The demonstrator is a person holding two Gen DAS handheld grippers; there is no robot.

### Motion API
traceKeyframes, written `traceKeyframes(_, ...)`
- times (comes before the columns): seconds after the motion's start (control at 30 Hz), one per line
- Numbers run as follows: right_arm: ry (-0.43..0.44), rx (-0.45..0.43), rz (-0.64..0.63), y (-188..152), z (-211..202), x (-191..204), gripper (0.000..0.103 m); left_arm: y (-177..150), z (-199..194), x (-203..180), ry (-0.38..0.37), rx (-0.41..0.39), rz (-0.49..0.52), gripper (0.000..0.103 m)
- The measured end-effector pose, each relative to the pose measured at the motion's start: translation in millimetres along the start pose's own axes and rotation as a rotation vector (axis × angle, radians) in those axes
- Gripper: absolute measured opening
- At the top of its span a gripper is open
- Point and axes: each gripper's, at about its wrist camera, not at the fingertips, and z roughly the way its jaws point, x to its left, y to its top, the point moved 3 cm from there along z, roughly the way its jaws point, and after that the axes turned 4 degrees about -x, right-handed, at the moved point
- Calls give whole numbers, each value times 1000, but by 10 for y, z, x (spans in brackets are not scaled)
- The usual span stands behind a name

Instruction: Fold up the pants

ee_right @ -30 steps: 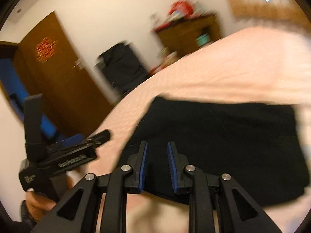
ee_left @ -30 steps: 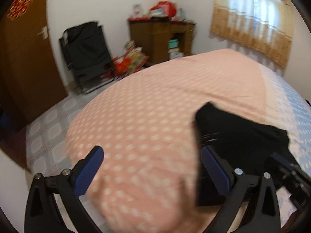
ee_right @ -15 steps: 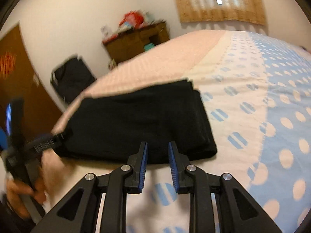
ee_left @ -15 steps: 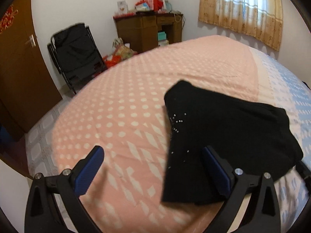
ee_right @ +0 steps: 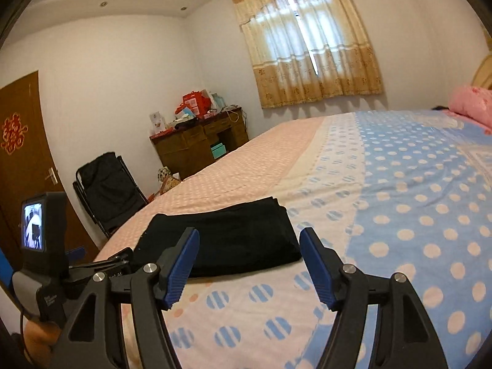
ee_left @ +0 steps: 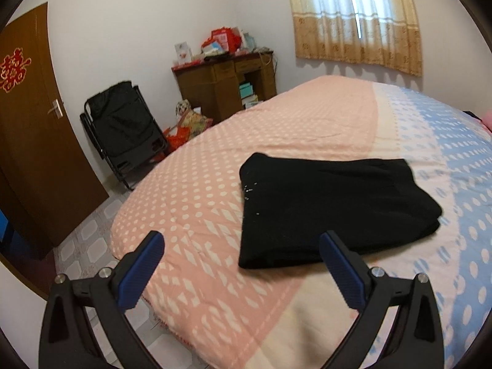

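The black pants (ee_left: 323, 206) lie folded into a flat rectangle on the bed, near its front edge; they also show in the right wrist view (ee_right: 233, 240). My left gripper (ee_left: 240, 264) is open and empty, held back from the near edge of the pants. My right gripper (ee_right: 249, 264) is open and empty, held above the bed just in front of the pants. The left gripper's body and its small screen (ee_right: 43, 230) show at the left of the right wrist view.
The bed (ee_left: 307, 123) has a pink and blue dotted cover. A pink pillow (ee_right: 470, 104) lies at its head. On the floor beyond stand a black folding chair (ee_left: 123, 129), a cluttered wooden desk (ee_left: 224, 83) and a brown door (ee_left: 33, 141).
Both grippers have pulled back from the pants. The right gripper, shut before, has opened. The folded pants lie still on the bed.
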Motion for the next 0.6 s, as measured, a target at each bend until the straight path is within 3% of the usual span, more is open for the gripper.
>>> traceKeyframes(0.33, -48, -33, -4, -11, -503, 24, 69, -46, -446, 35, -48, -29, -28, 103)
traceKeyframes(0.6, -66, -146, 6, 133, -911, 119, 70, 0, -717, 7, -43, -101, -8, 103)
